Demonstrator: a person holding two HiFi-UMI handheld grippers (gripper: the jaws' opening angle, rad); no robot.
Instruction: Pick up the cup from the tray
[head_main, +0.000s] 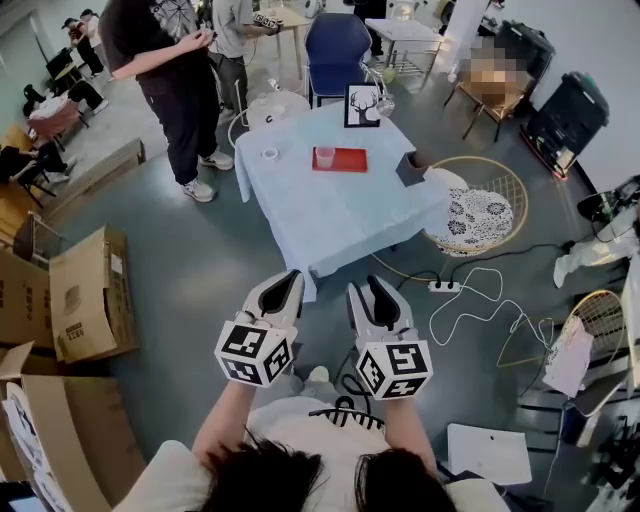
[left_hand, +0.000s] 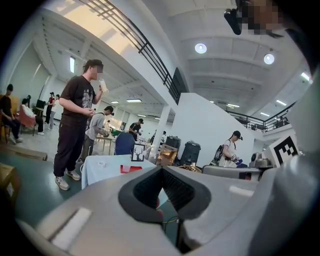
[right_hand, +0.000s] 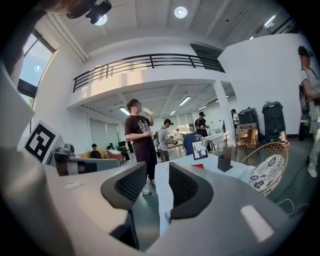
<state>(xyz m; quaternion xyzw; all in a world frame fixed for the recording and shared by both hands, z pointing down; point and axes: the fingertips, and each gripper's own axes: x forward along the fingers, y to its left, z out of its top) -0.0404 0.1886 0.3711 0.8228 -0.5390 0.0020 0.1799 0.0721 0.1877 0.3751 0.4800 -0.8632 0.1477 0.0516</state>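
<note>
One pink cup (head_main: 324, 156) stood upright, mouth up, on the left end of the single red tray (head_main: 350, 160) on the cloth-covered surface (head_main: 340, 215). Both grippers hung well short of the tray. The left gripper (head_main: 292, 280) was pinched closed on nothing, and the right gripper (head_main: 370, 287) was slightly parted and empty.
</note>
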